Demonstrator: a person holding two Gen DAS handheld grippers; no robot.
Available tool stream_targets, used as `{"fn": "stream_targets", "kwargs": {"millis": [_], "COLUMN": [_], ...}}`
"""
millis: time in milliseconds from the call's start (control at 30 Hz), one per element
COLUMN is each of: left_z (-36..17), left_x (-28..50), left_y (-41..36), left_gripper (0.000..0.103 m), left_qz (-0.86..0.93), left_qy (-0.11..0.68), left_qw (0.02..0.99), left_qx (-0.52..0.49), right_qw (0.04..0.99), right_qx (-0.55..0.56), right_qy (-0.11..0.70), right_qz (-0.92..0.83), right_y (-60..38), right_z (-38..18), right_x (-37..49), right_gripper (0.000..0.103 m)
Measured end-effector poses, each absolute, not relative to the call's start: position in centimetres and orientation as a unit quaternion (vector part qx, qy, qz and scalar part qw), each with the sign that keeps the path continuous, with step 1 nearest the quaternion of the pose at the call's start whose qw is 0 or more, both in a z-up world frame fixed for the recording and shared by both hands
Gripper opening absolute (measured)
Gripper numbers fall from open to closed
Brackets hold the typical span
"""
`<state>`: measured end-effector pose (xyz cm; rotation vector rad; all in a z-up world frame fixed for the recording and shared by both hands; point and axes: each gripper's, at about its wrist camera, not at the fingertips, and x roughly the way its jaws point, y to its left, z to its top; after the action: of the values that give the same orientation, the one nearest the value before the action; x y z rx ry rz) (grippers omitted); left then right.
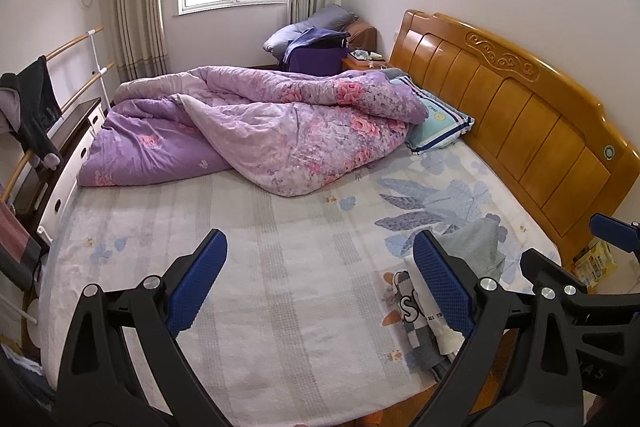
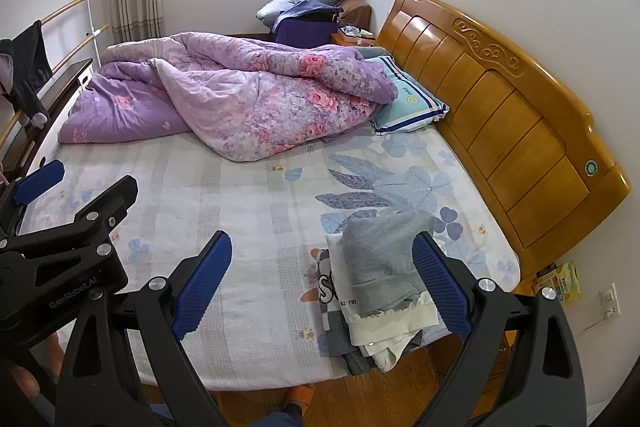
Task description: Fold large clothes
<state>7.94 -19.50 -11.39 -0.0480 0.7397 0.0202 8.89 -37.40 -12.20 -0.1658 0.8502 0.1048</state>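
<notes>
Bedroom, wooden headboard [image 2: 500,99] along one side; bed [image 2: 240,211] carries a rumpled purple quilt [image 2: 256,99] across its far half, and a small pile of clothes [image 2: 376,283] sits at the near edge toward the headboard corner, grey garment [image 2: 380,251] on top. Left hand-held gripper [image 1: 320,283] and right hand-held gripper [image 2: 324,287] both hover spread wide, holding nothing. Judged soft, light, floppy fabric: best pinched at a hem or shoulder edge, not mid-panel

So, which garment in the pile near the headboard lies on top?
The plain grey garment. It covers the white one, and the checked one with letters lies beneath both.
</notes>
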Motion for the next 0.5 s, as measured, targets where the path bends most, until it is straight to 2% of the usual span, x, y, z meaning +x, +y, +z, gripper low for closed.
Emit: {"fn": "stream_targets", "kwargs": {"millis": [500], "left_z": [-11.42], "left_x": [8.46], "left_y": [-19.27], "left_gripper": [0.094], "left_qz": [0.008], "left_qy": [0.366], "left_qw": [0.93], "left_qx": [-0.022], "right_qw": [0.905], "right_qx": [-0.08], "right_qy": [0.415], "right_qz": [0.049], "right_y": [-37.32], "right_z": [-12.25], "right_x": [9.06], "right_gripper": [0.088]}}
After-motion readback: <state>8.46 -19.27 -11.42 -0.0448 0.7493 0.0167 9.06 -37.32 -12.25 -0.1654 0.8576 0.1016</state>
